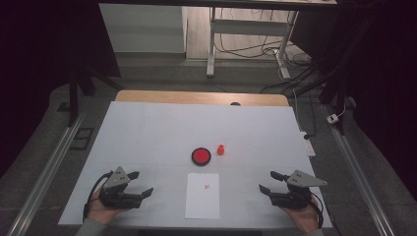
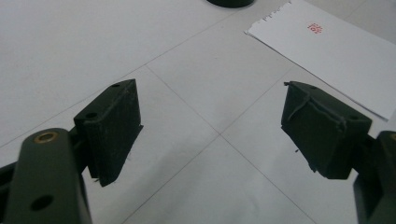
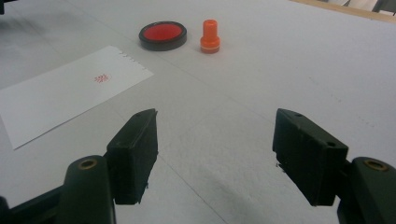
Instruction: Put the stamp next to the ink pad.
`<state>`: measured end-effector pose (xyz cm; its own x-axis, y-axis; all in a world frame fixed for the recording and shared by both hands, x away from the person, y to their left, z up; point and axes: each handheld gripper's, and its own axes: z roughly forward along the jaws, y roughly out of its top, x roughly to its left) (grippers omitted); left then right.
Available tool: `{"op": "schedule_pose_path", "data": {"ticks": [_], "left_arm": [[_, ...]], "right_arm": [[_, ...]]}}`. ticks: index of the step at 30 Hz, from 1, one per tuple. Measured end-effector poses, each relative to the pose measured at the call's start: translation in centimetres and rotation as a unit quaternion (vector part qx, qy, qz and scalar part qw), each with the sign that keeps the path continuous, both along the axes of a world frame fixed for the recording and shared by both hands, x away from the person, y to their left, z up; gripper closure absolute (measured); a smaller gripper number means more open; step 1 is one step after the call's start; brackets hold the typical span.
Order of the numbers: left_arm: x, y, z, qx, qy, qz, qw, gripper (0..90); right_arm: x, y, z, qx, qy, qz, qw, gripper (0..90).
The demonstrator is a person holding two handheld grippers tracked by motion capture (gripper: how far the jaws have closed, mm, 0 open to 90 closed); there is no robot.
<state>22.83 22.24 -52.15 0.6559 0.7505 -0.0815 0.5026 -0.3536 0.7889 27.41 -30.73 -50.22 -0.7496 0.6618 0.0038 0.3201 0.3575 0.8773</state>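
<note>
Left gripper (image 1: pixel 139 183): jaws spread wide, nothing between the pads, nothing touched; it rests low over the near left of the table in the person's left hand (image 1: pixel 101 209)
Right gripper (image 1: pixel 269 182): jaws spread wide with bare tabletop between them, holding and touching nothing; it sits at the near right in the person's right hand (image 1: pixel 302 216)
Small orange plastic stamp with a knob handle (image 1: pixel 221 149): stands upright on the table past the middle, well apart from both grippers; in the right gripper view it (image 3: pixel 210 37) stands far ahead of the jaws, roughly on their centre line
Round black-rimmed ink pad with a red face (image 1: pixel 201 156): lies flat just beside the stamp, on its left, not touching it
White sheet of paper with a torn far edge (image 1: pixel 202 195): lies flat between the two grippers, near the table's front edge, just this side of the ink pad
Small red stamped mark (image 1: pixel 207 186): sits on the far half of the sheet
White tabletop with faint seam lines (image 1: pixel 147 132): open surface between each gripper and the stamp; nothing stands in the way
</note>
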Motion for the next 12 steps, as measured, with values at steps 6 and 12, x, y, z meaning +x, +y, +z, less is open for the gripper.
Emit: {"op": "schedule_pose_path", "data": {"ticks": [6, 12], "left_arm": [[0.03, -0.01, -0.02, 0.0, 0.0, 0.0, 1.0, 20.3], [0.02, 0.02, 0.0, -0.001, 0.0, 0.001, 1.0, 20.3]], "right_arm": [[0.0, -0.07, -0.05, 0.002, 0.0, -0.002, 1.0, 31.0], [0.01, -0.01, -0.04, 0.001, -0.002, 0.0, 1.0, 31.0]]}}
